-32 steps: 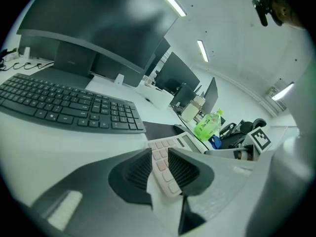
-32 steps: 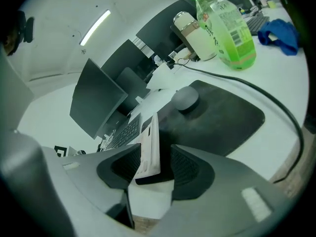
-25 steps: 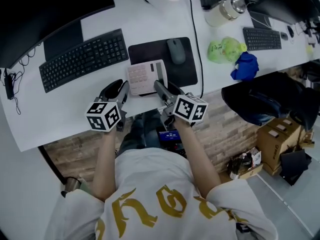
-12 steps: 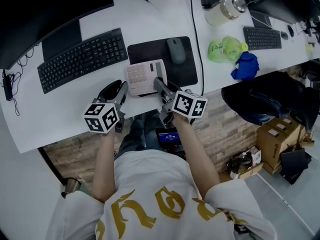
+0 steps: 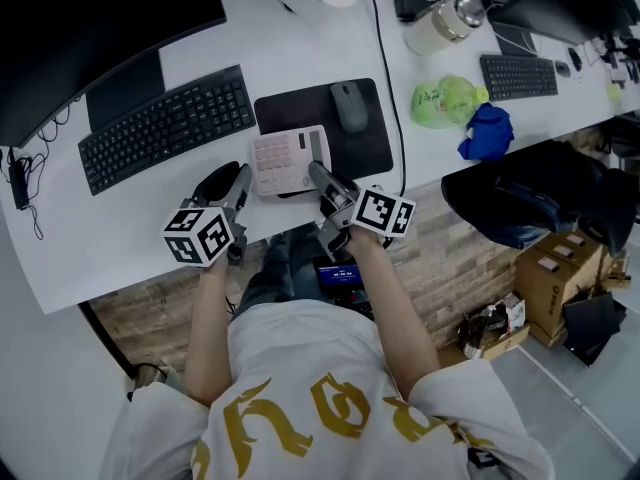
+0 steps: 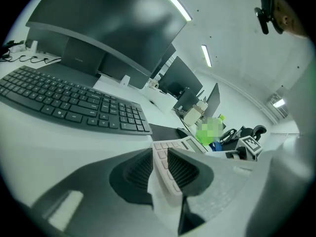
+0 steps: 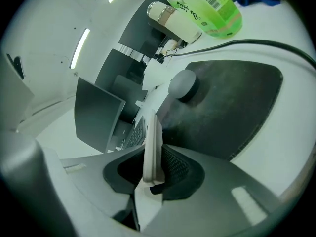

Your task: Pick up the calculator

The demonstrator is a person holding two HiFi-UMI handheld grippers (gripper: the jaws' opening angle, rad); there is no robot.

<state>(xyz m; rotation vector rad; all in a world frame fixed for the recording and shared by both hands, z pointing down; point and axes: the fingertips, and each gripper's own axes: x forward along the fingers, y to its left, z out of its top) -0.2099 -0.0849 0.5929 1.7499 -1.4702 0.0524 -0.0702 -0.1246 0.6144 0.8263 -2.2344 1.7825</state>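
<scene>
The calculator [image 5: 285, 160] lies at the near edge of the desk [image 5: 130, 238], its right end over the mouse pad [image 5: 378, 146]. The right gripper [image 5: 322, 180] has just been closing its jaws and now pinches the calculator's right edge. The left gripper [image 5: 243, 176] clamps its left edge. Beyond the right gripper sits a mouse [image 5: 350, 105]. Farther right of it lie a green bottle [image 5: 448, 101] and a capped jug [image 5: 440, 26], contents unreadable.
</scene>
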